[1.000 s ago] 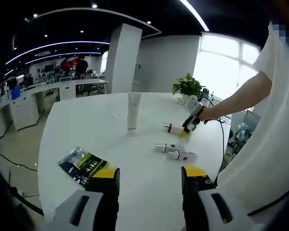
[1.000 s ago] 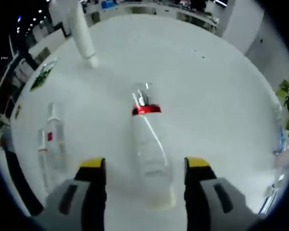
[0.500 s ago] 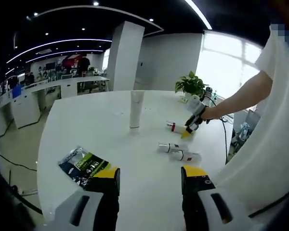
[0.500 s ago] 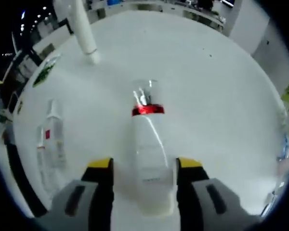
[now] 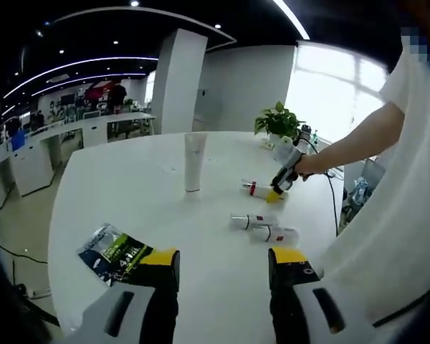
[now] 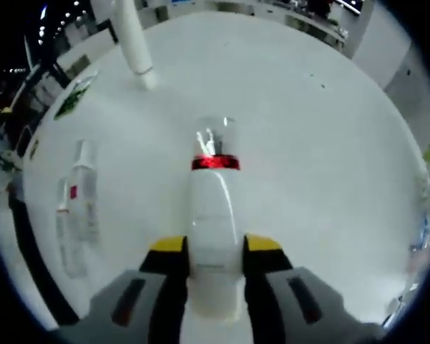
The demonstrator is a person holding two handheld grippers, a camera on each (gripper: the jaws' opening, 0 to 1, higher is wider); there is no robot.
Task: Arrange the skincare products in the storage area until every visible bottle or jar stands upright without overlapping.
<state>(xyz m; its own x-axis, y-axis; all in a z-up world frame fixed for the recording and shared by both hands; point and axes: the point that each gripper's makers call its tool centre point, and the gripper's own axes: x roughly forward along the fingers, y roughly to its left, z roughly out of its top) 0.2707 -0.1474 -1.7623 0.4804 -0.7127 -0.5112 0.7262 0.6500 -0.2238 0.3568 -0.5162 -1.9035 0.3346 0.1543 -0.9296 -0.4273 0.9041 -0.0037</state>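
A white bottle [image 6: 213,208] with a red band and clear cap lies on the round white table [image 6: 308,143], and my right gripper [image 6: 213,247] is shut on its body. The same bottle [image 5: 255,189] appears in the left gripper view, with the right gripper [image 5: 274,195] at its near end, held by a person's hand. Two small clear bottles [image 5: 249,220] [image 5: 272,233] lie side by side nearby, the same clear bottles [image 6: 82,204] lying left of the held one. A white tube [image 5: 193,163] stands upright on its cap. My left gripper [image 5: 224,261] hangs open over the table's near part.
A green and black sachet [image 5: 118,251] lies flat near the table's left edge. A potted plant [image 5: 278,123] stands at the far side. The person's arm and white shirt [image 5: 387,215] take up the right. Office desks [image 5: 72,132] stand beyond the table.
My right gripper's jaws have closed in from wide apart onto the red-banded bottle. The left gripper has stayed open, with only a small shift of its view.
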